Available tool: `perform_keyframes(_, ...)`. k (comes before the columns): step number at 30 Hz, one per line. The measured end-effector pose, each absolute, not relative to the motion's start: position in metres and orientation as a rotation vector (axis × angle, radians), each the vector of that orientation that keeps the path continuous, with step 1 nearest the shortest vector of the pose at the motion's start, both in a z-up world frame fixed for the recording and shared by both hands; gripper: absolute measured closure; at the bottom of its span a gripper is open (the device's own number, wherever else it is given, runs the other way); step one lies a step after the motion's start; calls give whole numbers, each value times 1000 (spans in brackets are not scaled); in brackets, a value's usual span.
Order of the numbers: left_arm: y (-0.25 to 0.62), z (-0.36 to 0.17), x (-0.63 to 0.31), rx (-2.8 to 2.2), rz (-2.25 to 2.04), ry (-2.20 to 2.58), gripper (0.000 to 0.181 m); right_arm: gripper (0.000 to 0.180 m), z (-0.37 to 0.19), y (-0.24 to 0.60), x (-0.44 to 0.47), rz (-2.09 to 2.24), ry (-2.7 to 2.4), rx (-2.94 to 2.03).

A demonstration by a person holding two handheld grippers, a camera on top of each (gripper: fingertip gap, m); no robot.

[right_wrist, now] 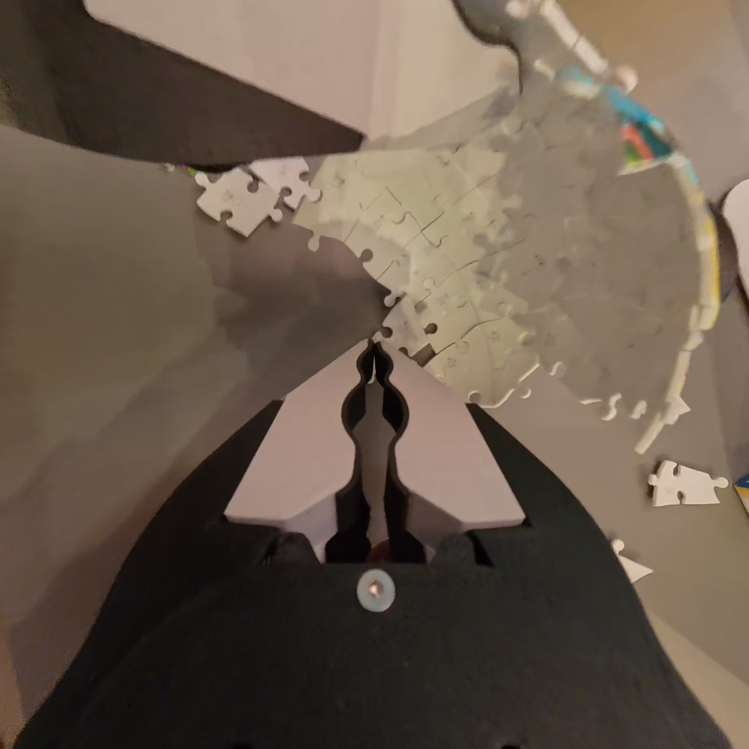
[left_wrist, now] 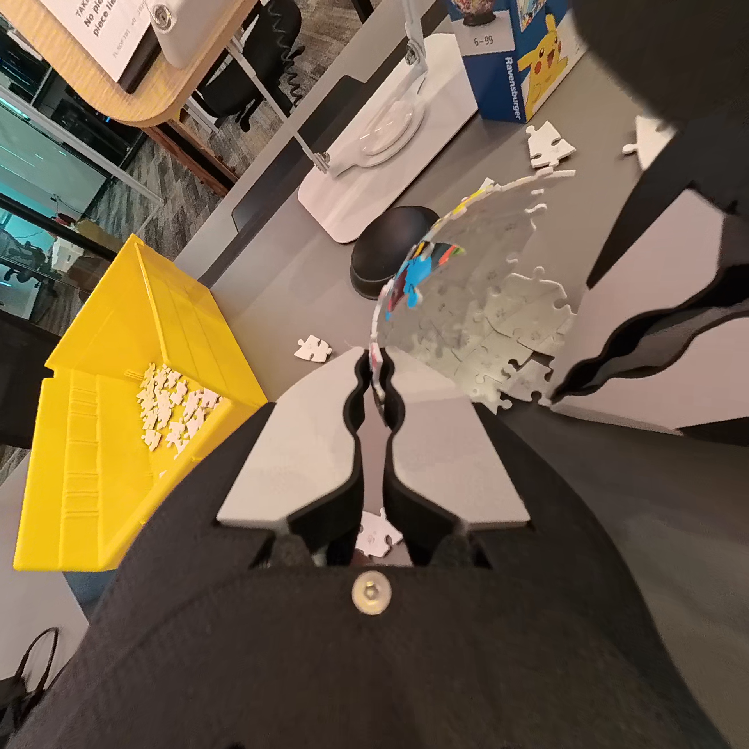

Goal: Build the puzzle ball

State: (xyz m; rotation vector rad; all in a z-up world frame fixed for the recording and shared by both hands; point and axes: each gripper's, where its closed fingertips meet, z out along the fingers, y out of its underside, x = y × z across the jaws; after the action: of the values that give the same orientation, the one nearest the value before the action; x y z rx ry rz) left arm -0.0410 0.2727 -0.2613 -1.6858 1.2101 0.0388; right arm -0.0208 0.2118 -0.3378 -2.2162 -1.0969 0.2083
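Note:
The half-built puzzle ball (left_wrist: 478, 300) is a curved shell held above the grey table, grey inside with a coloured rim. It also shows in the right wrist view (right_wrist: 506, 251). My left gripper (left_wrist: 377, 367) is shut on the rim's lower end. My right gripper (right_wrist: 375, 350) is shut on a thin white puzzle piece (right_wrist: 373, 367) at the shell's jagged edge; its tip also shows in the left wrist view (left_wrist: 555, 397). One of the left gripper's fingers (right_wrist: 202, 113) fills the top left of the right wrist view.
A tilted yellow bin (left_wrist: 101, 446) holds several white pieces at the left. A black dome stand (left_wrist: 389, 251), a white lamp base (left_wrist: 385, 133) and a blue puzzle box (left_wrist: 518, 60) stand behind. Loose pieces (left_wrist: 312, 348) (right_wrist: 681, 486) lie on the table. The gap from one gripper's tips to the other's is roughly 10 cm.

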Motion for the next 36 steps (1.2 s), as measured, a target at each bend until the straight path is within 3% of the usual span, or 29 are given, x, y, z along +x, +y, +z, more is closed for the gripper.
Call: perform_keyframes(36, 273, -263, -42, -1690, 25, 1198, 177, 180, -341, 213, -23, 222, -816, -2300)
